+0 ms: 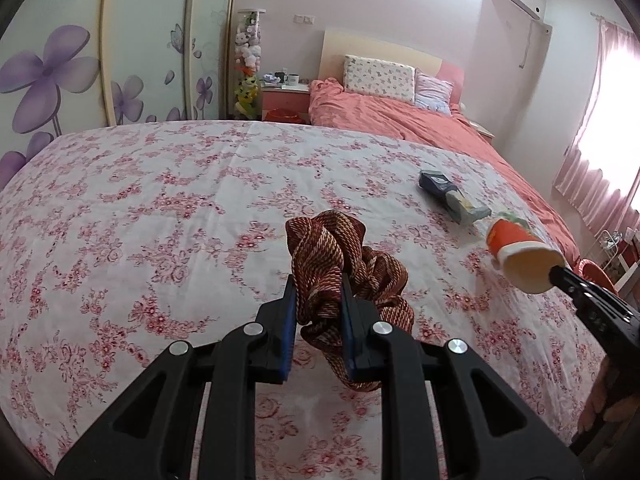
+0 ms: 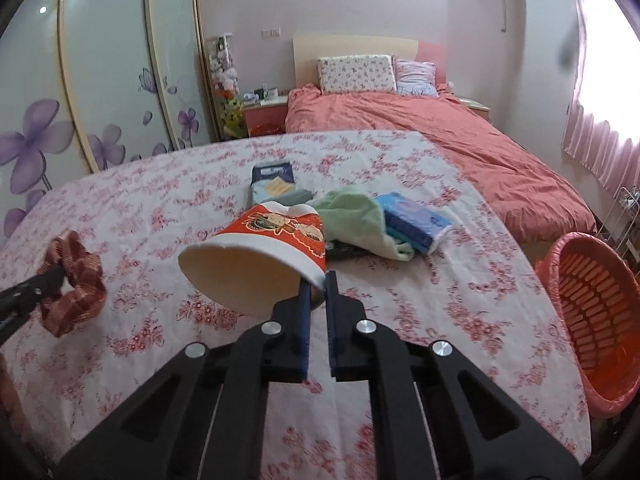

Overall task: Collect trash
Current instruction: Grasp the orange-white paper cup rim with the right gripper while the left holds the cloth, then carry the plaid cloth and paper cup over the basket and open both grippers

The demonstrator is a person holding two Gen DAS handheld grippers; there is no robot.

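My left gripper (image 1: 318, 284) is shut on a brown and red woven scrunchie (image 1: 340, 264), held up above the floral cloth of the table (image 1: 160, 208). In the right wrist view the same scrunchie (image 2: 74, 280) hangs at the far left. My right gripper (image 2: 316, 280) is shut on the rim of a red and white paper cup (image 2: 260, 256); the cup lies on its side in the air, its mouth toward the camera. From the left wrist view the cup (image 1: 520, 256) shows at the right, pinched by the right gripper's fingers (image 1: 560, 274).
A dark snack packet (image 2: 274, 184), a green cloth (image 2: 352, 216) and a blue packet (image 2: 412, 220) lie on the table behind the cup. An orange plastic basket (image 2: 596, 320) stands off the table's right edge. A bed with a pink cover (image 2: 440, 136) lies beyond.
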